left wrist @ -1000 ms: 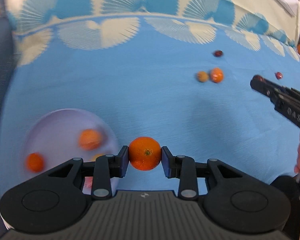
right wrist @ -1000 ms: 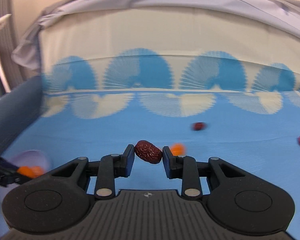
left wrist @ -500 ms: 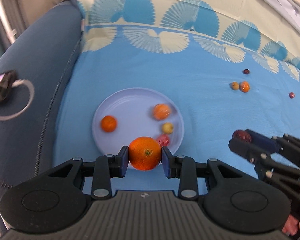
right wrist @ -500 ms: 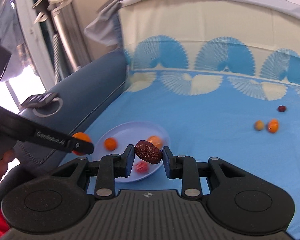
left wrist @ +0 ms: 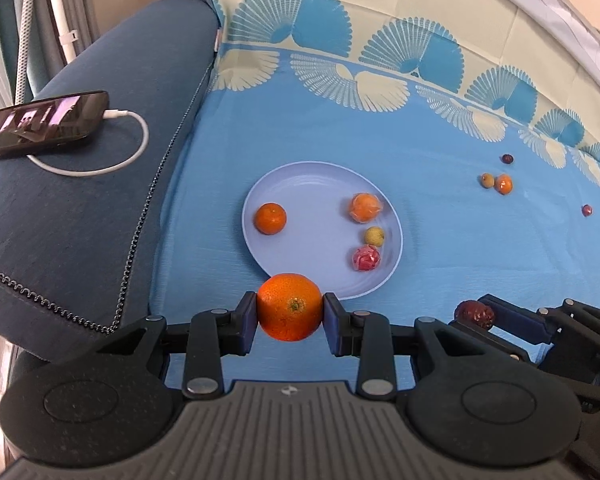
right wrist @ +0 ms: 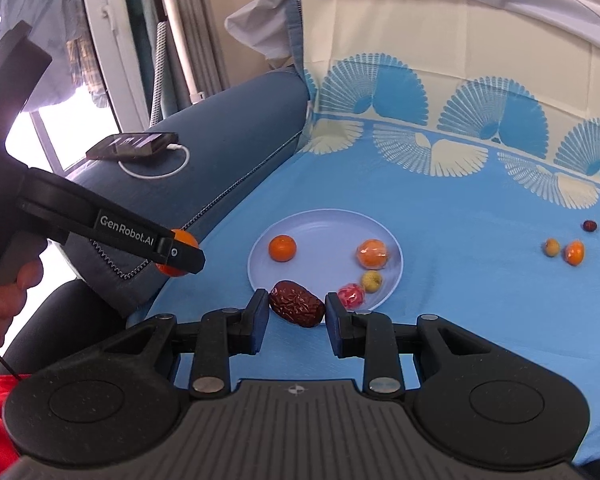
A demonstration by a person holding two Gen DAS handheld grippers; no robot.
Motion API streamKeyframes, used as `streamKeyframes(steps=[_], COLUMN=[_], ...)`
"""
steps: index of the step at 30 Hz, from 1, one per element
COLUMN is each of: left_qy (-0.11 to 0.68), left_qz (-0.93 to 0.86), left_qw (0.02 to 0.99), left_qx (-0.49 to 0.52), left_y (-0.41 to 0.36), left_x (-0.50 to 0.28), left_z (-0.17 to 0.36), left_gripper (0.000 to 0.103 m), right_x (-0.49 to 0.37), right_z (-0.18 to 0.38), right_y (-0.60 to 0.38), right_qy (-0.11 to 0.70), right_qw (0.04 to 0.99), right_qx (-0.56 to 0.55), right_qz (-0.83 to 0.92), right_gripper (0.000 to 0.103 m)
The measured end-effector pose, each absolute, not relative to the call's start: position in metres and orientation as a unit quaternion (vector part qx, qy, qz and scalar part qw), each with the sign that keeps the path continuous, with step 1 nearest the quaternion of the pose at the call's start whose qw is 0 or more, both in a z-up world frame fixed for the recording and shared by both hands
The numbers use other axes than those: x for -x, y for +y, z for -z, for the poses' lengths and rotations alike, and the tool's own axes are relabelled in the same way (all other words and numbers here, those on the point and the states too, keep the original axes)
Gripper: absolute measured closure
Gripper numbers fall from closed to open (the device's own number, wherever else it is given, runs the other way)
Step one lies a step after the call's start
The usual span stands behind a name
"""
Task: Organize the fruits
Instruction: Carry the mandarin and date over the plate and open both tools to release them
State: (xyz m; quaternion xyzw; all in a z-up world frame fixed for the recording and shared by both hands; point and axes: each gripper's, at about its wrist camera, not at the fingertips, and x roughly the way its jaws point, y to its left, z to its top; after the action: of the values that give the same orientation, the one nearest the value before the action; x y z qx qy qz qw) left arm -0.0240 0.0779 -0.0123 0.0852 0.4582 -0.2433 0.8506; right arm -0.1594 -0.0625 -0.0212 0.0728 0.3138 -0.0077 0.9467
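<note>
My left gripper [left wrist: 290,307] is shut on a large orange [left wrist: 290,307], just short of the near rim of a pale blue plate [left wrist: 312,188]. On the plate lie a small orange [left wrist: 270,218], a wrapped orange fruit [left wrist: 365,208], a small yellow fruit [left wrist: 374,236] and a red wrapped fruit [left wrist: 366,258]. My right gripper [right wrist: 297,306] is shut on a wrinkled red date [right wrist: 297,306], near the plate [right wrist: 324,220]; it also shows at lower right in the left wrist view [left wrist: 474,313]. In the right wrist view the left gripper [right wrist: 178,253] is at left with its orange.
Loose fruits lie far right on the blue cloth: a yellow one [left wrist: 487,179], an orange one [left wrist: 503,183] and two dark dates [left wrist: 507,158] [left wrist: 587,210]. A phone [left wrist: 40,124] with a white cable rests on the dark blue sofa arm at left.
Both grippers have swung left across the cloth with their fruits still gripped. The plate has come from the lower-left edge to the centre of the left wrist view, and the sofa arm and phone came into sight.
</note>
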Motion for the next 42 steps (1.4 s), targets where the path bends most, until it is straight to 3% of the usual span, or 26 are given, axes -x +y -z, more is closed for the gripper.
streamKeyframes(steps=[42], left_qy=[0.457], left_qz=[0.24], left_qw=[0.853], left_qx=[-0.073], left_y=[0.074], left_x=[-0.006], left_z=[0.011], left_gripper=[0.065], right_x=[0.132], right_z=[0.027], right_y=[-0.07], right_qy=[0.325], right_qw=[0.942], right_qx=[-0.079], right_qz=[0.021], right_gripper=[0.071])
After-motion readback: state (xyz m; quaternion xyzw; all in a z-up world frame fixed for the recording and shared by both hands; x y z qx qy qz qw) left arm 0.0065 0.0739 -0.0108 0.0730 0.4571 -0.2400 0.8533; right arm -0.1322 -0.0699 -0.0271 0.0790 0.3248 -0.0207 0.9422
